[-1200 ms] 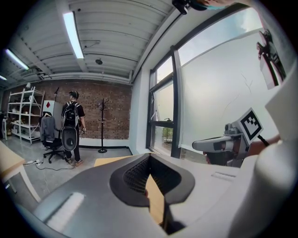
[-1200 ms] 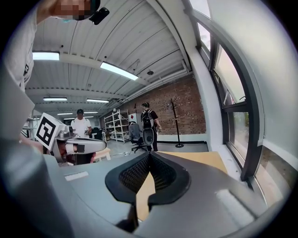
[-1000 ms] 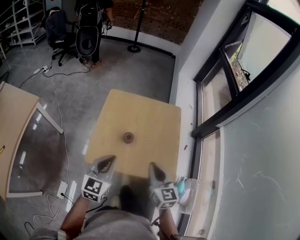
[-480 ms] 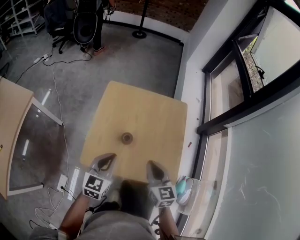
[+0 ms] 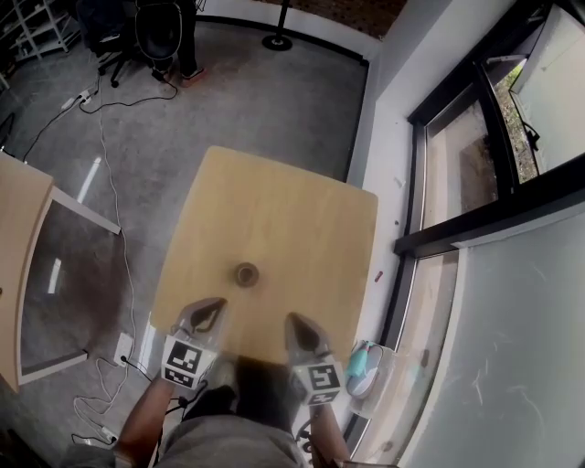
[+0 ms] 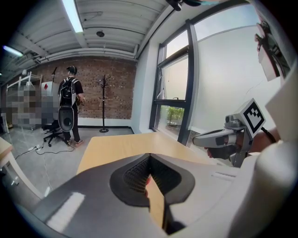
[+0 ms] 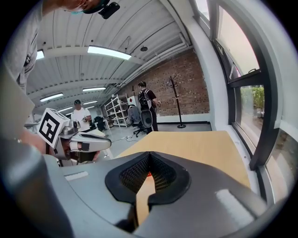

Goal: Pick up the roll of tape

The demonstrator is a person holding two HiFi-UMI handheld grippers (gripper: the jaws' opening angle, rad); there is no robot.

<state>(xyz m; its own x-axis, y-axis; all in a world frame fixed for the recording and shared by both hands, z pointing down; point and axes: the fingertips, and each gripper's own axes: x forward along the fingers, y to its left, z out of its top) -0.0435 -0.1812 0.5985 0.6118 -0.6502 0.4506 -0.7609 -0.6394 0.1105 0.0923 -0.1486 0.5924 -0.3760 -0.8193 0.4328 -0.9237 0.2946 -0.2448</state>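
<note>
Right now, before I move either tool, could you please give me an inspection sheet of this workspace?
Surface: wooden table, bare apart from the roll of tape.
Job's things: roll of tape lies flat on the table's nearer half, untouched.
Clutter: nothing seen on the table; small red item on the floor by the window.
Tools: left tool and right tool both shut, empty, at the near edge, short of the tape.
Cables: loose cables and a power strip on the floor left of the table.
Surroundings: window at right, second table at left, office chair and a person beyond.
</note>
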